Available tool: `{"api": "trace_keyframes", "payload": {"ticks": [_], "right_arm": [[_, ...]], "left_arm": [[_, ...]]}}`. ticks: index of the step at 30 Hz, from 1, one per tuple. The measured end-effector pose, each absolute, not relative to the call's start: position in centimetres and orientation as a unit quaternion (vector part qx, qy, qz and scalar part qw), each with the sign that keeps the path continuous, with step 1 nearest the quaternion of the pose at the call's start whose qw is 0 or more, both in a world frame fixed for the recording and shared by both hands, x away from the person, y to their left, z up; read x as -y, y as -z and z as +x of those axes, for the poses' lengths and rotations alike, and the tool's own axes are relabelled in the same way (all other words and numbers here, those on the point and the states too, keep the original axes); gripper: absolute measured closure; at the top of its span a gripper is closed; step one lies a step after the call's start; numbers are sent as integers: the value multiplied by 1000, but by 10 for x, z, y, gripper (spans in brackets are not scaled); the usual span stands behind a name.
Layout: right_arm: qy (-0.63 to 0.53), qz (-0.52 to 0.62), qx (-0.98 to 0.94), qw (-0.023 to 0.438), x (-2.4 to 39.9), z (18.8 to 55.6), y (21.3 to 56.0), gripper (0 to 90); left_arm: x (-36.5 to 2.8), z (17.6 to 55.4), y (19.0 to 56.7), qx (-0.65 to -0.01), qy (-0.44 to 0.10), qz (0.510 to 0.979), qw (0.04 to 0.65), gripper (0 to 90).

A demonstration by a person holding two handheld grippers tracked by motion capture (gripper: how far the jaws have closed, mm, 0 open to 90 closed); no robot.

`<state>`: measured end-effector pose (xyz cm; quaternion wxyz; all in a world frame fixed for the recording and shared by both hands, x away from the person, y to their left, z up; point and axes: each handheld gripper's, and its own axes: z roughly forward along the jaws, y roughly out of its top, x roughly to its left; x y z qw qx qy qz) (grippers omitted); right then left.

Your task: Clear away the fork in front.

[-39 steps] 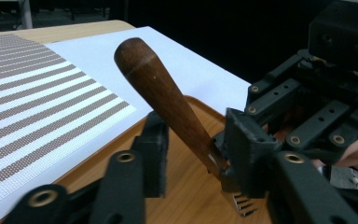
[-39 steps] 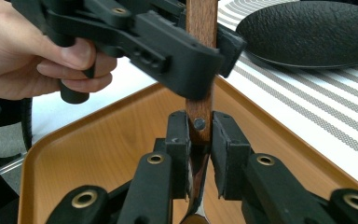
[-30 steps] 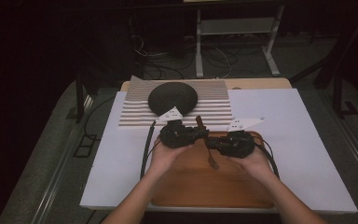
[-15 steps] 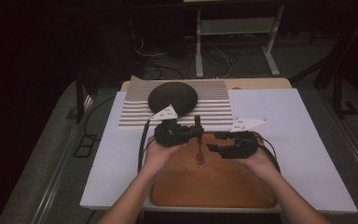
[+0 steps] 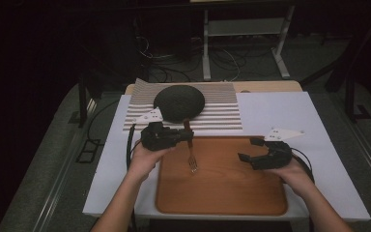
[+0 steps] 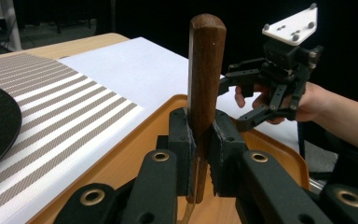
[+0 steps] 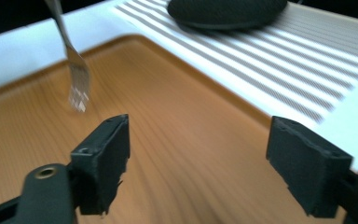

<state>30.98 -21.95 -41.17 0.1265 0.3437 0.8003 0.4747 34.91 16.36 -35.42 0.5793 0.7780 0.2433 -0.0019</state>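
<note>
A fork with a wooden handle hangs tines down over the brown wooden tray. My left gripper is shut on the handle, and its pads clamp the wood from both sides. The tines hover just above the tray. Over the tray's right part, my right gripper is open. Its jaws have just been opening, with nothing between them. The left gripper view shows the right gripper farther off, held in a hand.
A black domed round object lies on a striped mat behind the tray. Both rest on a white sheet that covers the table. Beyond the table's far edge are cables and a metal stand.
The two grippers were close together at the fork. The right one has opened, let go and moved right and down. The left one has carried the fork to the left.
</note>
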Motion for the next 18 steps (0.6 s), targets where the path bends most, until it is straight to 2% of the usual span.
{"api": "trace_keyframes", "payload": {"ticks": [4,18], "right_arm": [[-463,356,-801,131,238,300,420,142],[-444,387,-795,145,277,276,434,100]], "left_arm": [[-172,346,352,-245,2,783,571,805],[-194,330,350,-252,24,792,555,805]]}}
